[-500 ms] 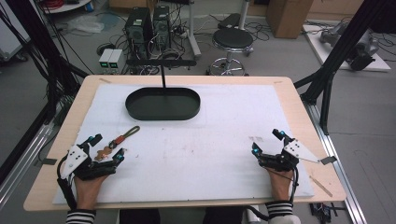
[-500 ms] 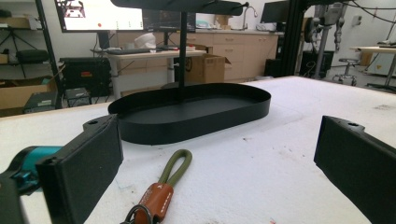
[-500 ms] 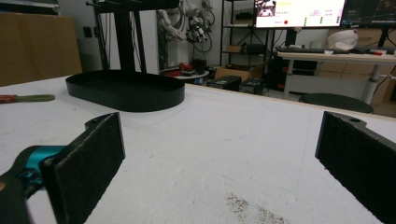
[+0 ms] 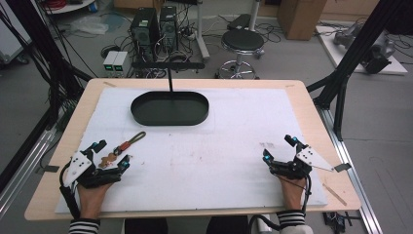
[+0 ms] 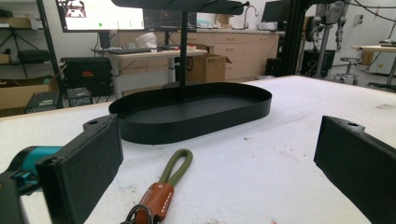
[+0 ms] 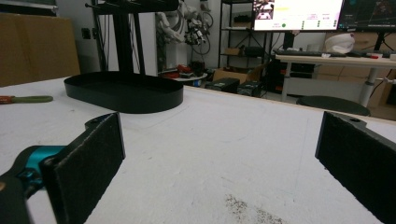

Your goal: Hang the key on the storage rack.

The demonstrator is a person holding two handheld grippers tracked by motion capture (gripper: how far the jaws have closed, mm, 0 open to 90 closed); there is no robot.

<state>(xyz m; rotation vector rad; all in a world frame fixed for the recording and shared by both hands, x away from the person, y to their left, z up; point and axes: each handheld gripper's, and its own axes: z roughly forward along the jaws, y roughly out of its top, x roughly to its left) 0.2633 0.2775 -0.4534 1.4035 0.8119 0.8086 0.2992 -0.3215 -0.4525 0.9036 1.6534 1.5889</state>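
Left gripper is wide open w/ the keychain lying on the white mat right between its jaws, pads not touching it, the green loop end pointing toward the black oval tray further back. Right gripper also wide open, nothing in it, resting on the mat well apart from the keychain.

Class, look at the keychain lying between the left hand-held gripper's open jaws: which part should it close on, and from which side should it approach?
Probably the brown leather tab of the keychain, where the strap is stiffest. It lies flat on the white mat, green loop pointing toward the black tray, so the left hand-held gripper should come from above, jaws straddling the strap's width.
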